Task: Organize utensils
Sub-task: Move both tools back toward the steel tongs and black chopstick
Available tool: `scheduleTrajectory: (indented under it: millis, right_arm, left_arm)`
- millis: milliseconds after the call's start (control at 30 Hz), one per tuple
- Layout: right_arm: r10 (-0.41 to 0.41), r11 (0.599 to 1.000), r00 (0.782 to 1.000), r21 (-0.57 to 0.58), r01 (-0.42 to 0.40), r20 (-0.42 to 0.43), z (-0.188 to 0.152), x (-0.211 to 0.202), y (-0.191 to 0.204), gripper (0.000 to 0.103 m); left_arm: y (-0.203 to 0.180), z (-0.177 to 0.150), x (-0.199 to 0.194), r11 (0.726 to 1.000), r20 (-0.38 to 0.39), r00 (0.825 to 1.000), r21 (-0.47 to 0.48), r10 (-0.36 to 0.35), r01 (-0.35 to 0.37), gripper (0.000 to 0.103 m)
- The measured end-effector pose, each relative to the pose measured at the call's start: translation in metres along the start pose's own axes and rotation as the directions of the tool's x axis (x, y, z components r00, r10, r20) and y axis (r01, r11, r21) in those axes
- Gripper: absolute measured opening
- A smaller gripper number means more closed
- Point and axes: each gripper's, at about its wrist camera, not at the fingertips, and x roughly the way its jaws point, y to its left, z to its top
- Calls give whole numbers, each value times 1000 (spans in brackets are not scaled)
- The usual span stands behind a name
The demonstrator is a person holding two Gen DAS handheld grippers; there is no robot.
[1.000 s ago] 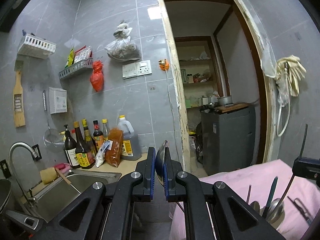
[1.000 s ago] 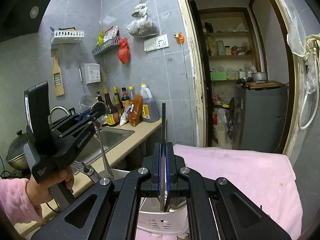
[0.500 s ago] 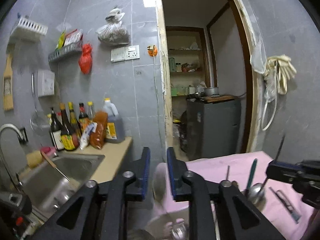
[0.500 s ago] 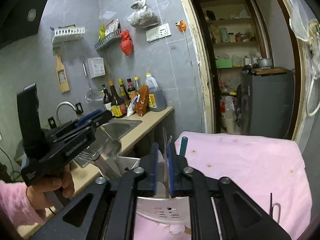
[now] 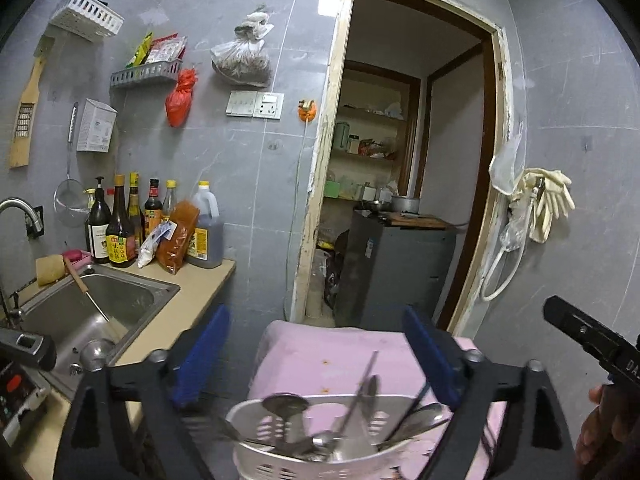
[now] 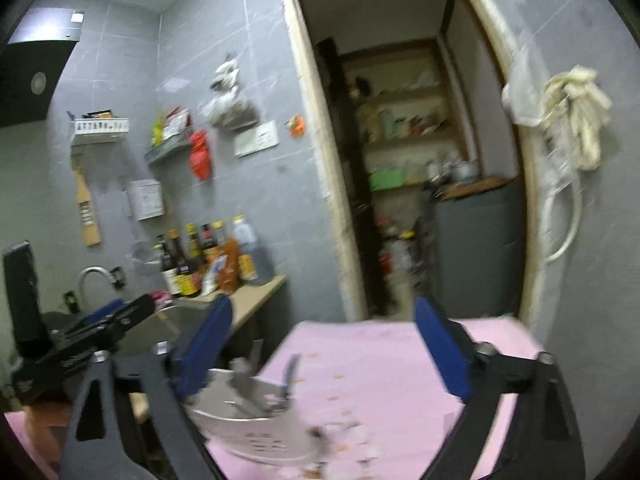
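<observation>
Lighting: dim, even indoor light; bright ceiling reflection on the grey wall tile (image 5: 326, 0) at 12 o'clock in the left wrist view. Doorway room (image 5: 400, 152) darker, shadowed. Distortion: strong fisheye bending, black vignette at all corners. Left wrist view: mostly sharp, its blue finger pads (image 5: 202, 354) slightly smeared. Right wrist view: motion-blurred throughout, bottles (image 6: 208, 256) and shelves soft.

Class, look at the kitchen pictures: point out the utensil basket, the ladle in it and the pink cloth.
utensil basket (image 5: 320, 466), left wrist view, front wall.
ladle (image 5: 285, 404), left wrist view, bowl.
pink cloth (image 5: 320, 360), left wrist view, bare top.
</observation>
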Motion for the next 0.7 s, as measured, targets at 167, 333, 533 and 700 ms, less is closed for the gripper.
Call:
scheduleTrajectory:
  millis: [167, 333, 533, 700]
  right_arm:
    - [-107, 993, 993, -54, 109, 49, 14, -26, -25, 101]
    - [-165, 982, 984, -87, 170, 60, 18, -44, -53, 101]
    - [-195, 975, 981, -106, 194, 1, 5, -47, -94, 101]
    - [-203, 973, 978, -121, 196, -54, -13, -39, -128, 101]
  left_arm:
    - [-37, -1, -13, 999, 40, 999, 24, 23, -24, 103]
    - [-81, -12, -21, 997, 70, 997, 74, 13, -19, 103]
    - [-124, -32, -21, 992, 58, 998, 125, -7, 0, 103]
    - [-156, -52, -13, 987, 5, 1000, 158, -28, 27, 103]
